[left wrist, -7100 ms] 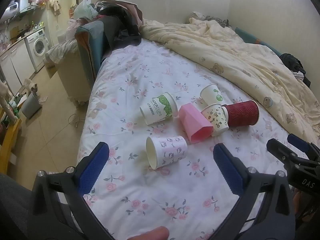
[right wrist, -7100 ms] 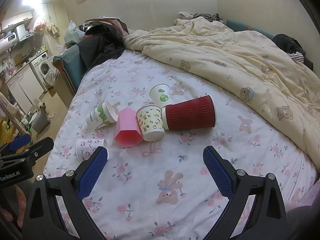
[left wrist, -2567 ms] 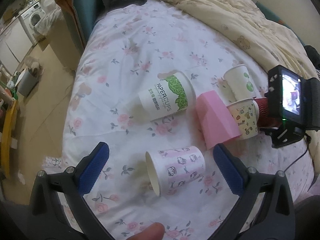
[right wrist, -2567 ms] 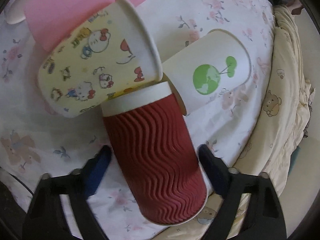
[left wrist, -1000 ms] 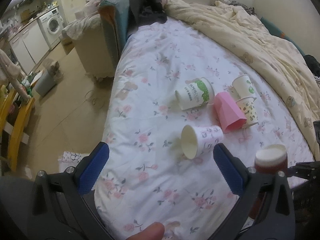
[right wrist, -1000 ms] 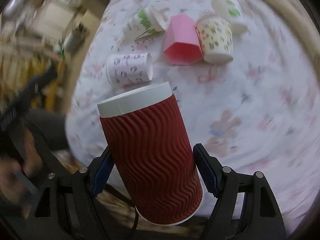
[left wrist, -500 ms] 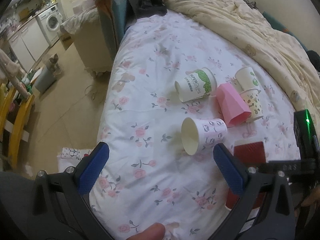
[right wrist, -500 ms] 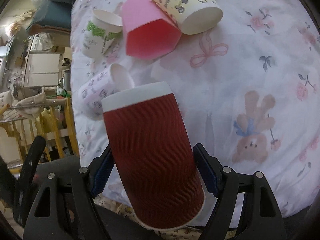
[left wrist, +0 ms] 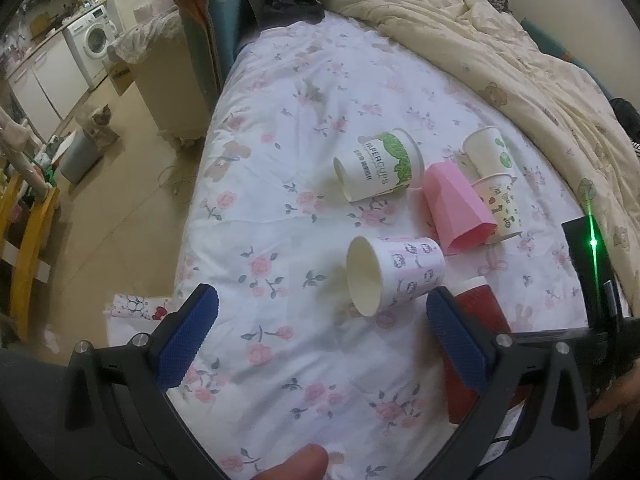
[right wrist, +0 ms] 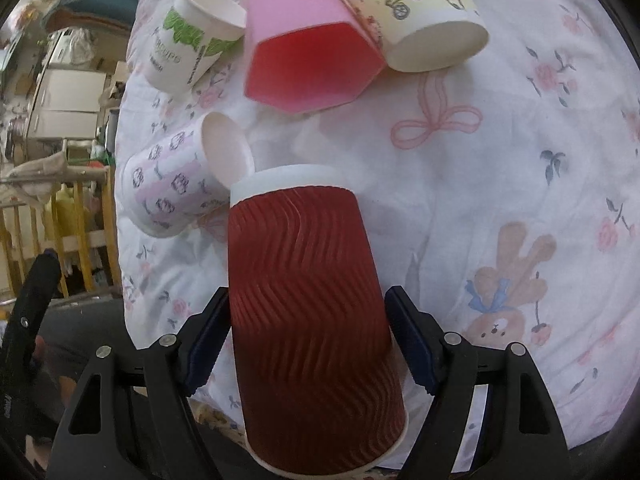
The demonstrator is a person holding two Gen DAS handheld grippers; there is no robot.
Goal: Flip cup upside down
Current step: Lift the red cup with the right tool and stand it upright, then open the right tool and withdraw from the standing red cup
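Note:
A dark red ribbed paper cup with a white base band is gripped between the blue pads of my right gripper. Its white base points away from the camera and its open rim is nearest the lens. In the left wrist view the same cup is beside my right gripper over the bed's near right part, white base up. My left gripper is open and empty above the floral sheet.
Several cups lie on their sides on the sheet: a pink-patterned one, a green-print one, a pink faceted one, a cartoon one and a white one. A cream duvet lies right; the bed edge drops left.
My right gripper has lowered and tilted the red cup closer to the sheet, next to the pink-patterned cup. The left gripper has barely moved.

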